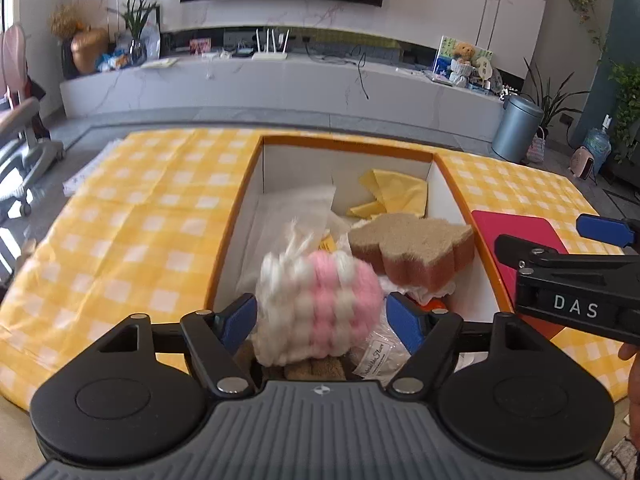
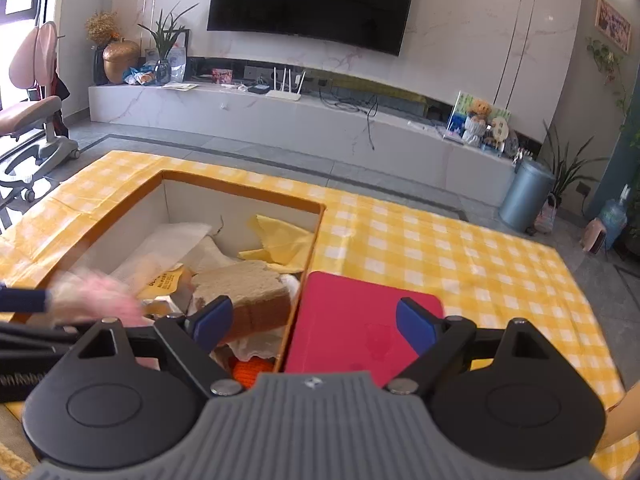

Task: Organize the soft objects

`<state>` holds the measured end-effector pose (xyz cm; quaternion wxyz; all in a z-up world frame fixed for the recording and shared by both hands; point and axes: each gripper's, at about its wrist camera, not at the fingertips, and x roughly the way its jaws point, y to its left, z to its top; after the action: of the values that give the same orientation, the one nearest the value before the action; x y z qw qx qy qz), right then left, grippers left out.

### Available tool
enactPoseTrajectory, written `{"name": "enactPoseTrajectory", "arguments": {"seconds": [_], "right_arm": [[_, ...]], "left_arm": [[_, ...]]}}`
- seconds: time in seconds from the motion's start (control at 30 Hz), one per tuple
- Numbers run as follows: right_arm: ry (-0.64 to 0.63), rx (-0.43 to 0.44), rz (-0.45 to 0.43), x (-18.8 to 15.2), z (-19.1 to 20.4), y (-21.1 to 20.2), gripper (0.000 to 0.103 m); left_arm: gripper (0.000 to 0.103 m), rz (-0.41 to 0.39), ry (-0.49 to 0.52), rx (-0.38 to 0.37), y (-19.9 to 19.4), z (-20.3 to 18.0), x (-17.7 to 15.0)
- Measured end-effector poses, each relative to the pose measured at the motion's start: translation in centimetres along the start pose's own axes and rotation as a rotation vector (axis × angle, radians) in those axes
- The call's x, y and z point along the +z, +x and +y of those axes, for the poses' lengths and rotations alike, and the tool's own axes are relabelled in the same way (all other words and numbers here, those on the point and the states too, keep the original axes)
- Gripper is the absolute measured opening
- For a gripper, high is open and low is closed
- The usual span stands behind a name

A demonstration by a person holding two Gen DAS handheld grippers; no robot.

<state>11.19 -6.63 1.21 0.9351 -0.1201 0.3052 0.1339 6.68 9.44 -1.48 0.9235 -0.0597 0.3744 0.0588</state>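
A pink and white fluffy ball (image 1: 320, 304), blurred, sits between the wide jaws of my left gripper (image 1: 322, 320) with the blue pads clear of its sides, over the near end of an orange-rimmed white box (image 1: 348, 146). Inside the box lie a brown sponge (image 1: 408, 244), a yellow cloth (image 1: 394, 194) and a white plastic bag (image 1: 296, 208). My right gripper (image 2: 314, 322) is open and empty, straddling the box's right wall (image 2: 308, 256) and a red mat (image 2: 352, 320). The fluffy ball (image 2: 96, 296) appears as a pink blur at the left of the right wrist view.
The box and red mat (image 1: 516, 232) rest on a yellow checked tablecloth (image 1: 140, 200). An orange knitted item (image 2: 252, 372) lies at the box's near end. My right gripper (image 1: 556, 236) hangs just right of the box. Beyond the table are a TV bench and a chair (image 2: 36, 128).
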Motion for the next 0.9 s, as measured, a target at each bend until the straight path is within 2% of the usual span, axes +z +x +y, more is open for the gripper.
{"name": "enactPoseTrajectory", "arguments": {"seconds": [0.13, 0.27, 0.37, 0.5, 0.7, 0.9], "right_arm": [[0.043, -0.008, -0.024, -0.2, -1.3, -1.5, 0.087], [0.102, -0.012, -0.038, -1.0, -3.1, -2.8, 0.087], [0.132, -0.044, -0.058, -2.0, -4.1, -3.4, 0.087], [0.106, -0.120, -0.070, -3.2, -5.1, -3.6, 0.087], [0.129, -0.080, -0.117, -3.7, -6.1, -4.9, 0.087], [0.081, -0.047, -0.148, -3.9, -5.2, -5.5, 0.087]], "left_arm": [[0.095, -0.104, 0.081, 0.040, -1.8, -1.3, 0.0], [0.095, -0.227, 0.178, 0.083, -3.5, -3.6, -0.2], [0.095, -0.305, 0.166, 0.077, -4.9, -4.9, 0.0], [0.095, -0.385, 0.131, 0.045, -6.1, -5.9, 0.0], [0.095, -0.421, 0.106, 0.025, -5.9, -7.0, -0.4], [0.095, -0.426, 0.130, -0.002, -6.0, -7.7, -0.9]]}}
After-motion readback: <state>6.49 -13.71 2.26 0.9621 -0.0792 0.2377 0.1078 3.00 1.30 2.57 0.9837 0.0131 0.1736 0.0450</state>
